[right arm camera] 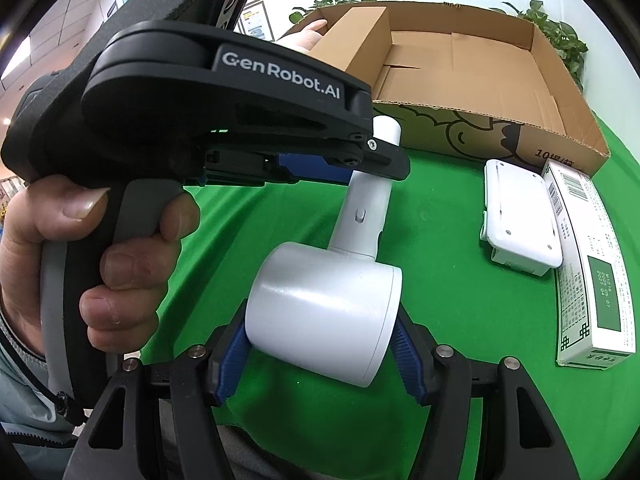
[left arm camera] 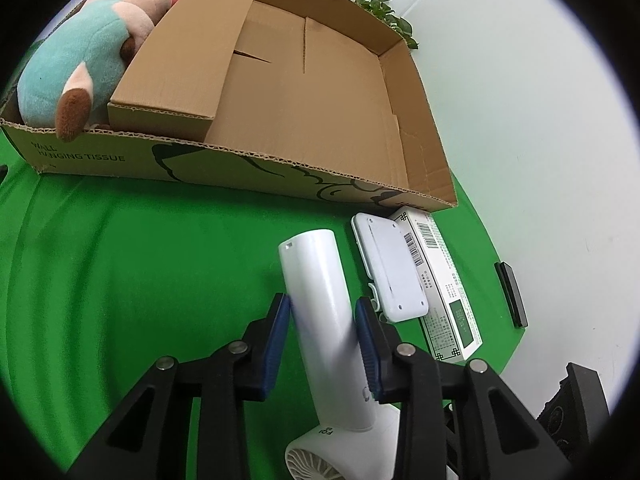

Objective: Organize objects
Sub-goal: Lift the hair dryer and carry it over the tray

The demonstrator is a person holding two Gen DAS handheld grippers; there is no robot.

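Note:
A white hair dryer (left arm camera: 312, 264) lies over the green cloth, its handle pointing toward the cardboard box (left arm camera: 100, 156). My left gripper (left arm camera: 323, 304) is shut on the handle, a blue pad pressed against each side. In the right wrist view, my right gripper (right arm camera: 320, 332) is shut on the hair dryer's (right arm camera: 324, 304) round barrel. Farther up in that view, the left gripper (right arm camera: 372, 168) clamps the handle, with a person's hand (right arm camera: 120, 260) around its grip. The cardboard box (right arm camera: 480, 132) holds a plush toy (left arm camera: 80, 68) and a smaller brown box (left arm camera: 188, 60).
A flat white device (left arm camera: 394, 268) and a white and green carton (left arm camera: 444, 280) lie side by side on the cloth, right of the dryer and just before the box. A black bar (left arm camera: 510, 294) rests on the white surface beyond. Leafy plants (right arm camera: 560, 36) stand behind the box.

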